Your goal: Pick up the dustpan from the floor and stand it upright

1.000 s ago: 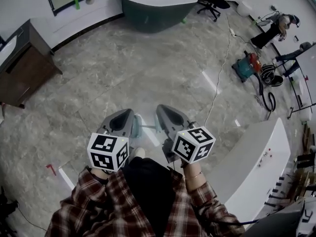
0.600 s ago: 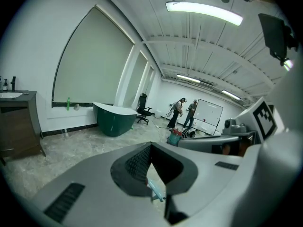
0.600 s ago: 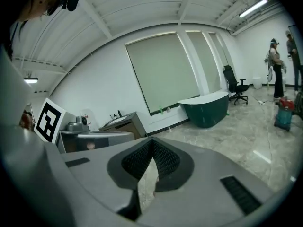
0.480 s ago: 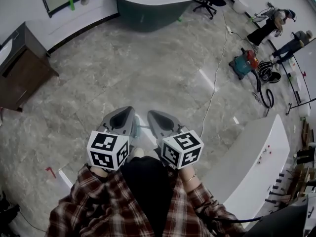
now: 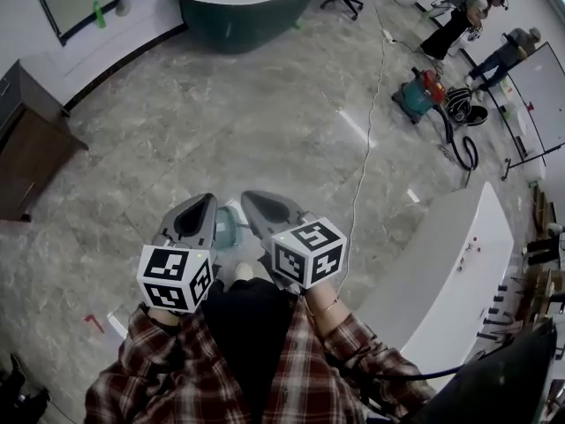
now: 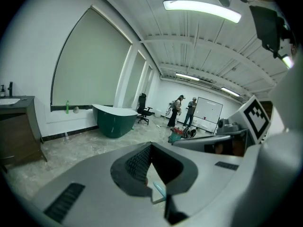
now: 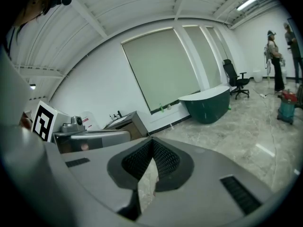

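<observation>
Grey marbled floor [image 5: 221,122] fills the head view, where a person in a plaid shirt [image 5: 177,378] holds the left gripper [image 5: 203,203] and right gripper [image 5: 256,200] side by side, low over what appears to be the pale teal dustpan [image 5: 227,224], down on the floor between them beside one white shoe [image 5: 243,272]. Most of it sits hidden beneath the grippers, so a blind reach could nudge it away across the smooth stone; one white cable [image 5: 369,140] trails close by and could catch a foot. Counted here: two grippers, two marker cubes [image 5: 175,276], one dustpan, one green tub [image 5: 234,26], two people [image 5: 463,11] at the far end. From the left gripper view, the jaws meet at their tips with nothing held; a teal sliver of the dustpan shows through the gap behind them. From the right gripper view, the jaws are likewise closed and empty, only floor beneath. Both pairs must open before any grasp, or they will merely shove the pan.
</observation>
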`<state>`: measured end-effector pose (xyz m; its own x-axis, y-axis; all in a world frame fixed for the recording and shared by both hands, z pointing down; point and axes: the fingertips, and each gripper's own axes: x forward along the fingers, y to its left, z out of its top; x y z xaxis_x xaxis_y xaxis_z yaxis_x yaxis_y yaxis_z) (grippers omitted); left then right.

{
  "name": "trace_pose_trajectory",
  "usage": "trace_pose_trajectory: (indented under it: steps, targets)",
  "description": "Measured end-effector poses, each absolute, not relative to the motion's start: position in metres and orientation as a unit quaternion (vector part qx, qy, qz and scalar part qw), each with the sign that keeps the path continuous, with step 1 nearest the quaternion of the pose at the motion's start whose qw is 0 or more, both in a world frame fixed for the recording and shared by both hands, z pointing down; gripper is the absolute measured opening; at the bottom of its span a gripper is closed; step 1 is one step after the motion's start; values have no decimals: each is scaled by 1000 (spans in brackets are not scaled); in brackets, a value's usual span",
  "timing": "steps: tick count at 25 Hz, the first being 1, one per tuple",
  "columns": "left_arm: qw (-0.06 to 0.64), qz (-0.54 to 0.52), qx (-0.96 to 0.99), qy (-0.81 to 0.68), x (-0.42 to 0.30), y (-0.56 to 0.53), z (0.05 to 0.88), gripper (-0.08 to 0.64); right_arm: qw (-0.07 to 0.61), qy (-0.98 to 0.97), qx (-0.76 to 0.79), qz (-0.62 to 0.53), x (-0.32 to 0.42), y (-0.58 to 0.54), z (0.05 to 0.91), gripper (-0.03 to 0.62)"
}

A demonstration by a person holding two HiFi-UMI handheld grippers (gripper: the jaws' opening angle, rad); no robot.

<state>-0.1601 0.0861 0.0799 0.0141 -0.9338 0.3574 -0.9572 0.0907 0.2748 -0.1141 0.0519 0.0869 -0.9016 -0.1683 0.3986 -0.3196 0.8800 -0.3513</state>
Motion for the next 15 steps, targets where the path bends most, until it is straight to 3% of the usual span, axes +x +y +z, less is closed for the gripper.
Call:
trace_pose_trajectory:
  steps: [15]
  targets:
    - [254,19,657,-710,-150,83,108,2,197,-940,156,233,-82,23,117,11]
